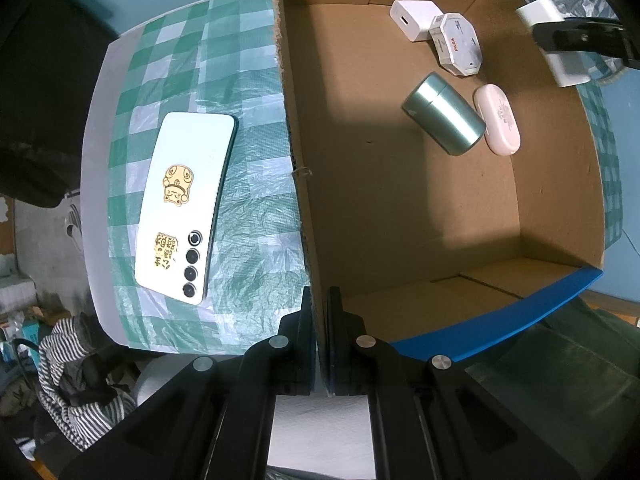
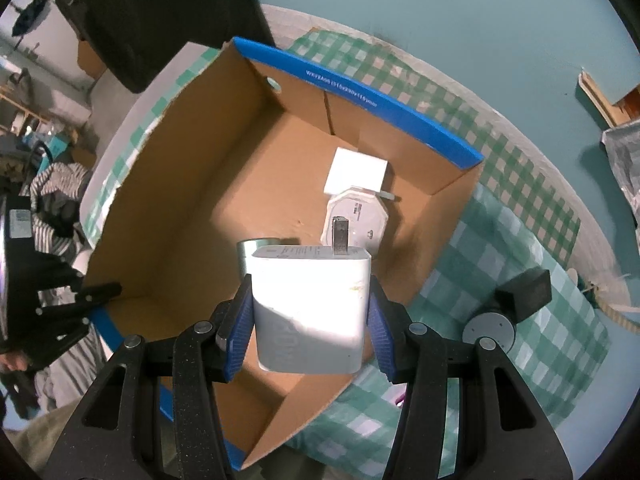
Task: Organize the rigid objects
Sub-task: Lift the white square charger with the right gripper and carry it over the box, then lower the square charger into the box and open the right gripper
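My left gripper [image 1: 319,304] is shut on the near wall of the open cardboard box [image 1: 304,184]. Inside the box lie a white cube charger [image 1: 414,19], an octagonal white box [image 1: 458,44], a green metal tin [image 1: 444,114] and a pink case [image 1: 497,119]. My right gripper [image 2: 310,312] is shut on a white power adapter [image 2: 310,308], prongs forward, held above the box [image 2: 168,216]. It also shows in the left wrist view [image 1: 554,46] over the box's far right rim. A white phone [image 1: 186,204] lies camera side up on the checked cloth, left of the box.
A black and grey round device [image 2: 506,310] sits on the green checked tablecloth [image 2: 520,216] right of the box. Striped fabric [image 1: 76,380] hangs off the table's near edge. A teal wall [image 2: 460,20] is behind the table.
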Demonstrator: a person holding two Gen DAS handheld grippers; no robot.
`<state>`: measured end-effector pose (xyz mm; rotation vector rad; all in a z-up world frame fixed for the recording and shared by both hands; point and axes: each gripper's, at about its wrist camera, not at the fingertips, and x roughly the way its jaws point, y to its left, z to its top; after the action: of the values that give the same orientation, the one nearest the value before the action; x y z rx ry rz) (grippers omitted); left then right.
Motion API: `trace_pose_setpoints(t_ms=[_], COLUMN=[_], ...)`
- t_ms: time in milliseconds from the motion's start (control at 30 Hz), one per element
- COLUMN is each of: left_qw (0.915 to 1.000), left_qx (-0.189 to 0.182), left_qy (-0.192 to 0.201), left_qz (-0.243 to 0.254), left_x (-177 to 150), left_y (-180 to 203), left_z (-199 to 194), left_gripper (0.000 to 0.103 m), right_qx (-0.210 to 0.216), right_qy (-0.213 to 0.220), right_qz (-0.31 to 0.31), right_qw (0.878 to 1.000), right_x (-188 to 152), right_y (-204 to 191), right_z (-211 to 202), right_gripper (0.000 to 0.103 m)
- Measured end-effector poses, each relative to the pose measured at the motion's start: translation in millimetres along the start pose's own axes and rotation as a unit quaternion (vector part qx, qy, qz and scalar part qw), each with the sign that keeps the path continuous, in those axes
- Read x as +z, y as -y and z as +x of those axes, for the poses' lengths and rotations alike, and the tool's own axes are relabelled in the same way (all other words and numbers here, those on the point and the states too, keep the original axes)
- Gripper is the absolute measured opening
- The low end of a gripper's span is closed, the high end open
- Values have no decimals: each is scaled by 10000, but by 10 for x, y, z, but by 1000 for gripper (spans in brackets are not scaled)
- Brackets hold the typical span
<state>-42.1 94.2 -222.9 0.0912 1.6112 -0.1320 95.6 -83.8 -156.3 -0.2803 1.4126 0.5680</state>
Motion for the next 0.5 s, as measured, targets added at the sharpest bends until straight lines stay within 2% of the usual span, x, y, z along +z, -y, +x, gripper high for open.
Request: trace_pose_setpoints(t_ms=[500], left_qw=[10000], left_qx=[14], left_qy=[-12], left_qz=[21], left_x=[-12], left_y=[20], left_z=[1], left_gripper=[5], right_qx=[-55], right_qy=[-163], right_qz=[-66], right_qw=[9998], right_x=[87], right_y=[-34], right_z=[267], right_gripper=[52])
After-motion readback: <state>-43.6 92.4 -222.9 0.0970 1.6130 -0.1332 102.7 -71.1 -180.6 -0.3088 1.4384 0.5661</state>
